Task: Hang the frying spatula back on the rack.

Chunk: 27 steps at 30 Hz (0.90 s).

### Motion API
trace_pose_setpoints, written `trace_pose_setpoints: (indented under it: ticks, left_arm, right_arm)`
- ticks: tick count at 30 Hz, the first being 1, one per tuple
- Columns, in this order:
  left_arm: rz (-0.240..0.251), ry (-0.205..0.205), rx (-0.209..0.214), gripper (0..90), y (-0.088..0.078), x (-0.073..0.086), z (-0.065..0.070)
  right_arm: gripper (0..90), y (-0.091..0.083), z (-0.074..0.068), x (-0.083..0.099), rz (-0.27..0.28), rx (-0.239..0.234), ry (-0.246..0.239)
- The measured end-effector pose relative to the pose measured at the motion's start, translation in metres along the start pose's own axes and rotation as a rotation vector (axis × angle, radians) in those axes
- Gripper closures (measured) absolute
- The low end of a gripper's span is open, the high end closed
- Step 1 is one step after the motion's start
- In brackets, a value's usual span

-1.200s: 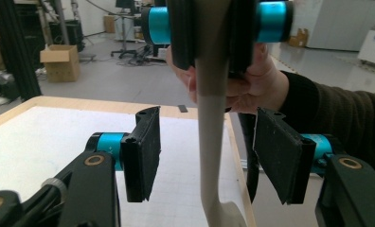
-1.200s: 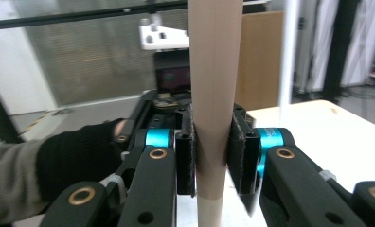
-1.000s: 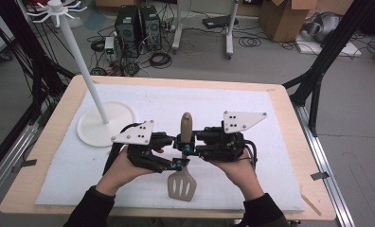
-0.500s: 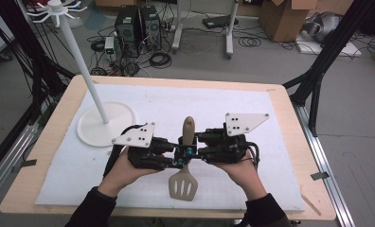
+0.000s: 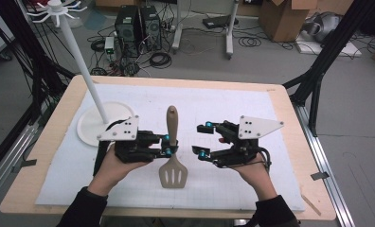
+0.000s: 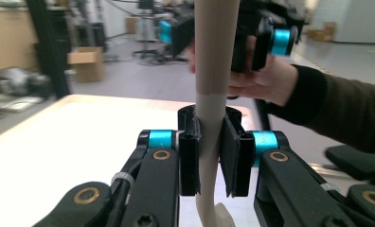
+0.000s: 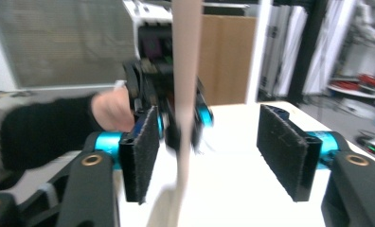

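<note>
**Spatula pinched on the left, released on the right**

At the far left of the high view a white stand (image 5: 84,71) rises from a round base (image 5: 92,126); its top hooks run off the upper edge, so their number cannot be told.

Next comes the left gripper (image 5: 169,145), held in a hand whose fingers are mostly hidden under the black body and grey plate. Its jaws are pressed onto the handle of the beige spatula (image 5: 173,156), which lies near the middle of the white mat (image 5: 233,109), blade towards the person. In the left gripper view (image 6: 208,151) both pads clamp the spatula (image 6: 214,71) handle, whose top end and blade are cut off by the frame. Whether the blade rests on the mat or floats just above it is hard to judge.

To the right, the right gripper (image 5: 203,140) sits beside the spatula and apart from it, its jaws spread; they have just been opening. In the right gripper view (image 7: 218,151) the handle (image 7: 185,94) stands blurred between the pads, nearer the left one and touching neither. The other hand behind it is smeared.
</note>
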State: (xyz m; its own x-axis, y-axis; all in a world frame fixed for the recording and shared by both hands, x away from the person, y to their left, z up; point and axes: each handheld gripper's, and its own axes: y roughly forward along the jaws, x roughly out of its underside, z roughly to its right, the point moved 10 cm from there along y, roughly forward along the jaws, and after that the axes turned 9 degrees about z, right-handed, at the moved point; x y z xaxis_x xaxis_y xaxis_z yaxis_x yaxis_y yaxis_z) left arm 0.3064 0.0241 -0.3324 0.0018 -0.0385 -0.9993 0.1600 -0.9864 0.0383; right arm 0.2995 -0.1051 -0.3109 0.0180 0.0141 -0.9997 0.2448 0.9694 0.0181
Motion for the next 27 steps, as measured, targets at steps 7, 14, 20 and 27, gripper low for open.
trace_pose_setpoints:
  ticks: [7,14,20,27]
  left_arm:
    - [0.019,0.014,-0.146,78.5,-0.035,-0.015,-0.028]
    - [0.032,0.046,-0.289,78.5,-0.063,-0.032,-0.054]
    - [0.037,0.060,-0.371,78.5,-0.079,-0.048,-0.069]
    - [0.042,0.077,-0.454,78.5,-0.090,-0.064,-0.084]
  right_arm:
    - [24.3,-0.034,0.022,0.018,-0.012,0.129,0.050]
    - [18.5,-0.062,0.039,0.051,-0.041,0.225,0.103]
    - [16.8,-0.079,0.044,0.072,-0.059,0.268,0.116]
    - [16.2,-0.090,0.048,0.087,-0.085,0.304,0.117]
